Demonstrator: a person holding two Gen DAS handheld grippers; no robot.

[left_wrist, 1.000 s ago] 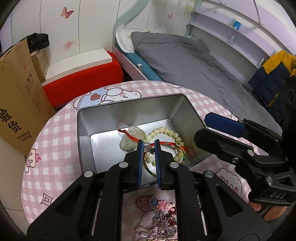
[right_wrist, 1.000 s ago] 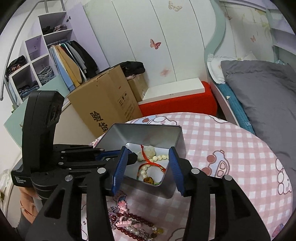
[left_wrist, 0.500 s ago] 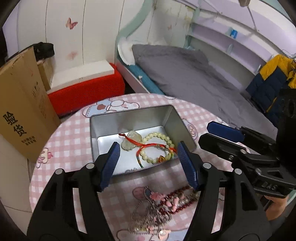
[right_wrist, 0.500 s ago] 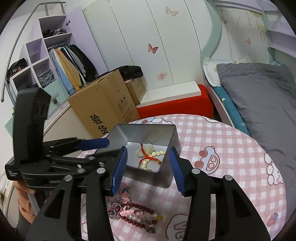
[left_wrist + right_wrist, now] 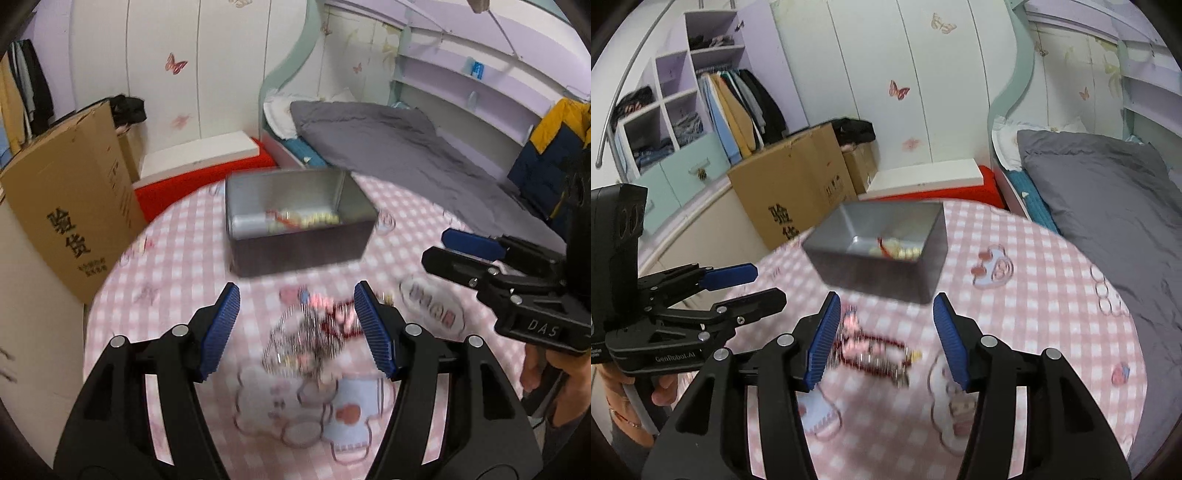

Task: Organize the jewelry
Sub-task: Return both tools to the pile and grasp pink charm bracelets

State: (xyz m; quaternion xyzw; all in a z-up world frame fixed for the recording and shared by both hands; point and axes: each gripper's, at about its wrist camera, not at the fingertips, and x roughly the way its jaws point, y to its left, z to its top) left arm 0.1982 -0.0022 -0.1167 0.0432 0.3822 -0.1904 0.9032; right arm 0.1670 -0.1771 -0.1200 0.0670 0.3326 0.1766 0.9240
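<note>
A grey metal tin (image 5: pixel 295 221) stands on the round pink checked table (image 5: pixel 166 266); inside lie a bead bracelet with a red cord and a pale pendant (image 5: pixel 299 220). It also shows in the right wrist view (image 5: pixel 882 251). A blurred pile of chains and dark red beads (image 5: pixel 314 332) lies on the table in front of the tin, seen too in the right wrist view (image 5: pixel 875 354). My left gripper (image 5: pixel 297 332) is open and empty above the pile. My right gripper (image 5: pixel 886 339) is open and empty, also near the pile, and shows at the right of the left wrist view (image 5: pixel 476 254).
A cardboard box (image 5: pixel 70 206) stands left of the table. A red bench with a white top (image 5: pixel 199 162) is behind it. A bed with a grey duvet (image 5: pixel 399 147) runs along the right. A wardrobe and shelves (image 5: pixel 683 122) are at the far left.
My left gripper opened, left the bracelet in the tin, and drew back toward the pile of chains. My right gripper also drew back from the tin. Both views are blurred by motion.
</note>
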